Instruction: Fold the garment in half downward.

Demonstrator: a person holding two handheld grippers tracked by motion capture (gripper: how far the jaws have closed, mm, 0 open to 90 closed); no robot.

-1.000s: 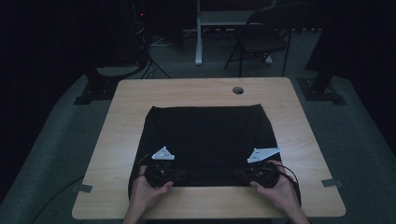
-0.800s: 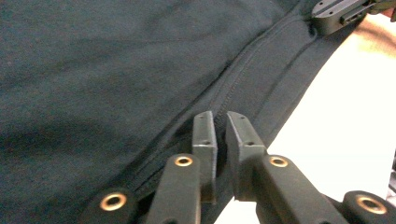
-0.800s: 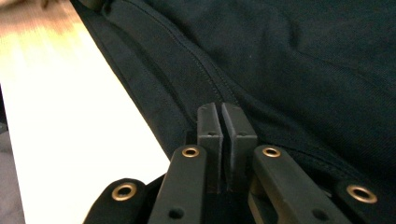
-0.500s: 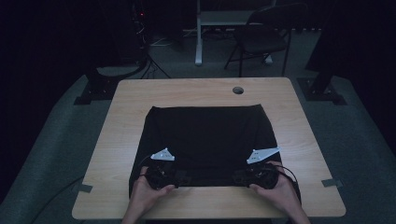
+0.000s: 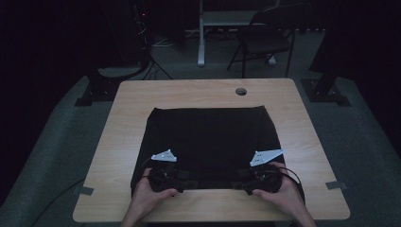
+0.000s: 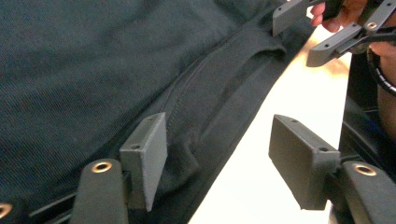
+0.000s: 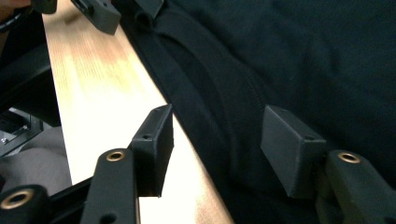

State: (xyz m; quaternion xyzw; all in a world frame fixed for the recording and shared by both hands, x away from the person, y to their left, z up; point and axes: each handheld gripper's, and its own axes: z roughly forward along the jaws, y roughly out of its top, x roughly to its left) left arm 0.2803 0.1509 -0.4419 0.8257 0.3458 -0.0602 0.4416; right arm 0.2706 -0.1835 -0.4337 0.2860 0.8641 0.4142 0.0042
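A black garment (image 5: 210,137) lies folded flat on the wooden table (image 5: 189,94). A hand holds each gripper at the garment's near edge, and the two point toward each other. My left gripper (image 5: 188,181) has just been opening. In the left gripper view its jaws (image 6: 217,123) stand apart over the stitched hem (image 6: 196,107), with no pad pressing on it. My right gripper (image 5: 240,179) has also just been opening. In its own view it (image 7: 215,114) straddles the garment's edge (image 7: 210,107), loose of the cloth. Each gripper view shows the other gripper (image 6: 303,28) (image 7: 107,14) farther along the edge.
A cable hole (image 5: 241,91) sits near the table's far edge. Tape tabs (image 5: 335,185) (image 5: 82,191) mark the near corners. A folding chair (image 5: 265,40) and dark stands are on the floor beyond the table. Bare wood (image 7: 102,79) runs along the near edge.
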